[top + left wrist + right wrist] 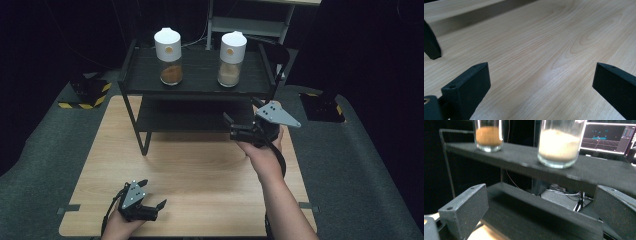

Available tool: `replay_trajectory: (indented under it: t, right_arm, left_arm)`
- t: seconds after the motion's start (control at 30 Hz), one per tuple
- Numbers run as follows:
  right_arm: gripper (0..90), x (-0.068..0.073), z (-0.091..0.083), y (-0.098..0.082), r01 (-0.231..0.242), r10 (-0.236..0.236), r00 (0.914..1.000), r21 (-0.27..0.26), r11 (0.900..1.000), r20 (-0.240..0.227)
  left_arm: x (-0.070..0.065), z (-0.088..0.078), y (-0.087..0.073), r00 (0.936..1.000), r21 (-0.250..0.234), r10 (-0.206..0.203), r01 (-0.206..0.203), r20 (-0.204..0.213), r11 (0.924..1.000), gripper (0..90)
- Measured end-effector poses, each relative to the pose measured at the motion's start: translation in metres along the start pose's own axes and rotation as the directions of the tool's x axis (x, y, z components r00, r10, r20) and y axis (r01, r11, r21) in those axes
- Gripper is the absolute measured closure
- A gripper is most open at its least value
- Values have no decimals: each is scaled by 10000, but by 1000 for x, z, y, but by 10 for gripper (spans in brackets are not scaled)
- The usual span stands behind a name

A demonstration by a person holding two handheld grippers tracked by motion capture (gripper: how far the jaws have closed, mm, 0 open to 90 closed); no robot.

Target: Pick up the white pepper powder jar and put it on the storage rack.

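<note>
While L claw [152, 200] rests spread on table [200, 170], R claw [242, 120] spread near pale jar [232, 59].

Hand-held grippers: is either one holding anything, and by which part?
Nothing is held. The left hand-held gripper and right hand-held gripper both have open, empty jaws.

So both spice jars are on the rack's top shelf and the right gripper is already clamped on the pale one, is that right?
Not quite. Both jars do stand on the rack's top shelf, but the right gripper is open and holds nothing. The right gripper view shows its jaws spread wide, below and short of the pale jar, not touching it. The brown jar stands beside it.
</note>
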State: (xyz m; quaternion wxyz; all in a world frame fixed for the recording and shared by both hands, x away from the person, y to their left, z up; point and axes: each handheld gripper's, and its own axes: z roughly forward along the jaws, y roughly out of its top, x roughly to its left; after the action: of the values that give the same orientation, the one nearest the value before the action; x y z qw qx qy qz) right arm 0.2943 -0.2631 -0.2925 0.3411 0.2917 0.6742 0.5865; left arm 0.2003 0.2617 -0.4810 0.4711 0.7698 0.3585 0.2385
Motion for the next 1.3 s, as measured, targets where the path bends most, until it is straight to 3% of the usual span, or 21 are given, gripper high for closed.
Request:
replay_trajectory:
  t: [0.3, 0.67, 0.97, 1.3]
  right_arm:
    - [0, 6, -14, -29, 339, -330, 9992, 461, 9984, -208]
    - [1, 10, -29, -68, 271, -232, 9990, 1049, 9941, -379]
    - [5, 12, -41, -104, 184, -117, 9991, 1643, 9862, -413]
    - [17, 10, -48, -139, 117, 5, 9987, 2413, 9704, -503]
  left_arm:
    - [1, 0, -1, 9999, -45, -100, 100, 18, 9999, 18]
    - [1, -1, -2, 10000, -139, -90, 90, -4, 9999, 18]
    - [1, -1, -2, 9999, -144, -144, 143, -32, 9998, 18]
    - [-3, 0, 0, 9998, -23, -9, 8, -215, 10000, 18]
